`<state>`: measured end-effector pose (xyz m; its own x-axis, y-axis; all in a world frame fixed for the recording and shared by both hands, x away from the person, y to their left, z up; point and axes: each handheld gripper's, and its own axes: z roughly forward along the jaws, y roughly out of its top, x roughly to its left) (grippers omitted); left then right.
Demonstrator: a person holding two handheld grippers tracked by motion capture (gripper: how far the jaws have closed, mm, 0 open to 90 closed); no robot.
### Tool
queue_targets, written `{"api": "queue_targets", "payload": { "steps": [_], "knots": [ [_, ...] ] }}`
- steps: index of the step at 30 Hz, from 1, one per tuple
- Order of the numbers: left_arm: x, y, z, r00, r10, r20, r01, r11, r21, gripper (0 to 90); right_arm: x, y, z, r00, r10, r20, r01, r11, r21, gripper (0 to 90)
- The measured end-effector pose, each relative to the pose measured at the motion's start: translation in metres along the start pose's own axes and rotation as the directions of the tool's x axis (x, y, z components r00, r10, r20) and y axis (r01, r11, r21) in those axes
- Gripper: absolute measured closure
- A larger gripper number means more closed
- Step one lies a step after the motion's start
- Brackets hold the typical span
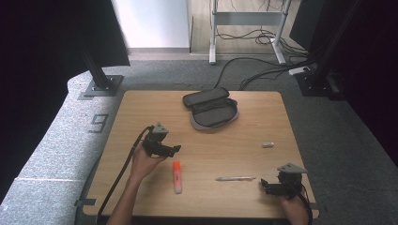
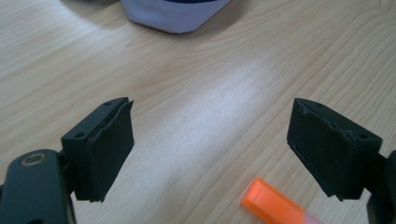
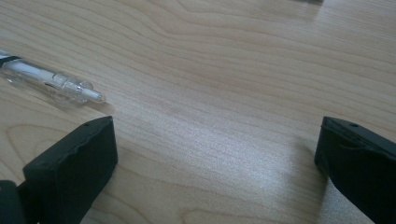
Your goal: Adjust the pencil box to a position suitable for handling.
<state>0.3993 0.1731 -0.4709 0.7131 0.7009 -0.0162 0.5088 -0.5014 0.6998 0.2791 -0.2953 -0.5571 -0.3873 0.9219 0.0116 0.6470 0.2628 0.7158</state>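
Observation:
My left gripper hovers over the left half of the wooden table, held in a hand; its jaws stand open with only bare wood between them. An orange highlighter lies just in front of it, and its orange cap shows below the right jaw. My right gripper rests near the front right corner, open and holding nothing. A clear pen lies just left of it, its tip close above the left jaw.
An open dark pencil case with a pale lining lies at the back middle of the table. A small silver object sits right of centre. Black stand bases and cables are on the floor behind.

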Motion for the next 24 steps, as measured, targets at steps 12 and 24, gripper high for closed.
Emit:
{"api": "queue_targets", "payload": {
  "steps": [12, 24],
  "knots": [
    [0.007, 0.023, 0.023, 0.9998, 0.022, 0.004, -0.022, 0.9995, 0.025, 17.5, 0.0, 0.0, 0.0, 1.0, 0.0, 0.0, 0.0, 1.0, 0.0, 0.0],
    [0.012, 0.047, 0.047, 0.9989, -0.006, 0.046, 0.006, 0.9999, 0.013, 18.8, 0.0, 0.0, 0.0, 1.0, -0.002, 0.0, 0.002, 1.0, 0.0, 0.0]
  ]
}}
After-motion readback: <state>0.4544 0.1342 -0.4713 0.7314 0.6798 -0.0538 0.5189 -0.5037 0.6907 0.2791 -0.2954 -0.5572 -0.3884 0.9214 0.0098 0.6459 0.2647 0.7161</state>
